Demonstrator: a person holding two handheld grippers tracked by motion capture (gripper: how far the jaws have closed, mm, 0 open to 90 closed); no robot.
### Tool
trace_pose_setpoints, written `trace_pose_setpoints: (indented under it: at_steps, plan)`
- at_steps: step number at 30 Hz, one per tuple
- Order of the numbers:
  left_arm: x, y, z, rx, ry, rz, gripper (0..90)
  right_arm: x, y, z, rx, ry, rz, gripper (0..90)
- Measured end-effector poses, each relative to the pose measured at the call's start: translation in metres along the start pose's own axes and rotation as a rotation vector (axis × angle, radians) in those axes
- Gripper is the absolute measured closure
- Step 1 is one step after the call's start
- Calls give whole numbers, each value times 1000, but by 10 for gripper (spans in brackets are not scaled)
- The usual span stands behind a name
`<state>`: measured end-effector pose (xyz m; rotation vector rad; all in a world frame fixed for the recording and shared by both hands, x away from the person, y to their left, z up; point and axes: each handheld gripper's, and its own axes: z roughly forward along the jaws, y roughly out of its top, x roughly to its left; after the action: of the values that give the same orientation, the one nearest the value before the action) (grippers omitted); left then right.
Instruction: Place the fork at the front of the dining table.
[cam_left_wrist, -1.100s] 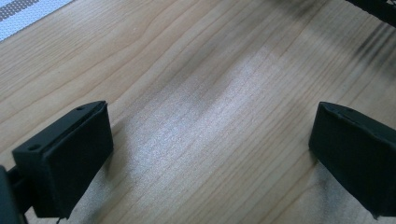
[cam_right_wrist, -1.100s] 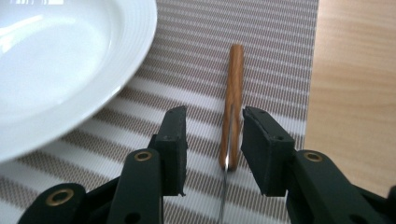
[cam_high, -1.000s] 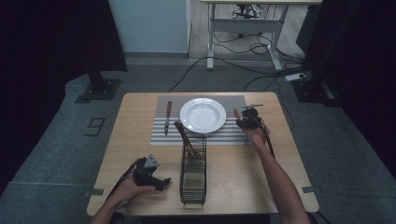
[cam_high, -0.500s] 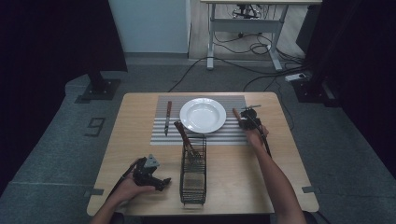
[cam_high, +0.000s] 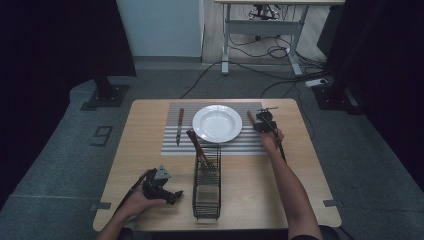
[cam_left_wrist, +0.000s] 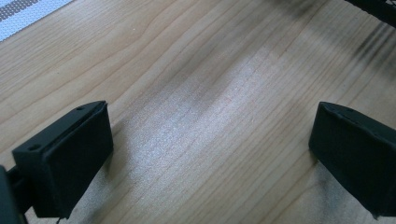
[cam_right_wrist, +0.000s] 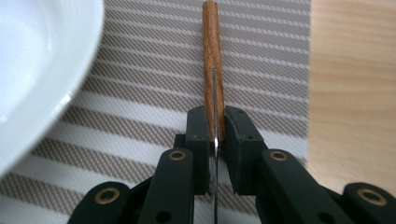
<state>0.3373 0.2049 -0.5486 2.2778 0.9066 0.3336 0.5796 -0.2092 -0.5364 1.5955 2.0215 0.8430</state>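
Right of the white plate, your right gripper clamped a wooden-handled knife over the striped placemat — your left gripper stood wide, holding nothing.

I see the placemat lying along the tabletop's far edge, the plate centred on it. A knife lies on the placemat left of the plate, another wooden-handled knife right of it. The wire basket stands near the front edge, utensils in it.
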Motion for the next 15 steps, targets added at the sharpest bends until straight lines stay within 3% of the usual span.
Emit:
trace_pose_setpoints:
  at_steps: [8, 15]
  plan:
    - [0, 0, 0, 0, 1, -2, 0, 4, 3, 6, 2, 9, 15, 801]
    - [0, 0, 0, 0, 1, -2, 0, -4, 3, 6, -3, 24, 41, 772]
